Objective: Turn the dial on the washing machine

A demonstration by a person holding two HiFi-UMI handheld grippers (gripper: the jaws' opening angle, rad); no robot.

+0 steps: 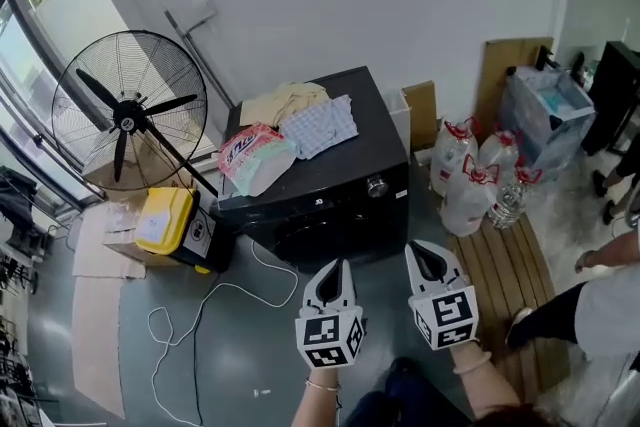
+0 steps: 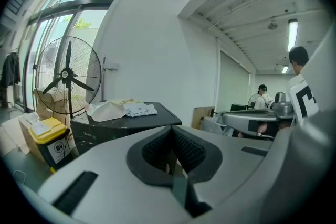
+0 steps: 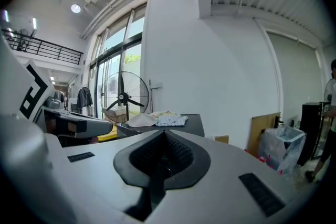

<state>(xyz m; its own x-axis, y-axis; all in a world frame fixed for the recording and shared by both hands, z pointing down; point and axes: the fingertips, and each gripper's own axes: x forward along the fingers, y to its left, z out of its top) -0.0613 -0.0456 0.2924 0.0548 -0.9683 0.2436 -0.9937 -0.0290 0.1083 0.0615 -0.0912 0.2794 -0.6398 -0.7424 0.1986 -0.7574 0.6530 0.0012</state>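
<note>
A black washing machine (image 1: pixel 330 185) stands against the white wall, with a silver dial (image 1: pixel 376 186) on the right of its front panel. Folded cloths and a detergent bag (image 1: pixel 252 155) lie on its top. My left gripper (image 1: pixel 337 265) and right gripper (image 1: pixel 427 255) hover side by side in front of the machine, well short of it, both shut with nothing between the jaws. The left gripper view shows the machine (image 2: pixel 123 120) beyond the shut left gripper (image 2: pixel 170 136). From the right gripper view it appears as a dark box (image 3: pixel 163 124) past the shut right gripper (image 3: pixel 165 136).
A large standing fan (image 1: pixel 130 110) and a yellow-lidded box (image 1: pixel 168 220) sit left of the machine; a white cable (image 1: pixel 200 315) trails over the floor. Water jugs (image 1: pixel 470 170) and a wooden pallet (image 1: pixel 510 260) lie right. A person's legs (image 1: pixel 585 300) are at the right edge.
</note>
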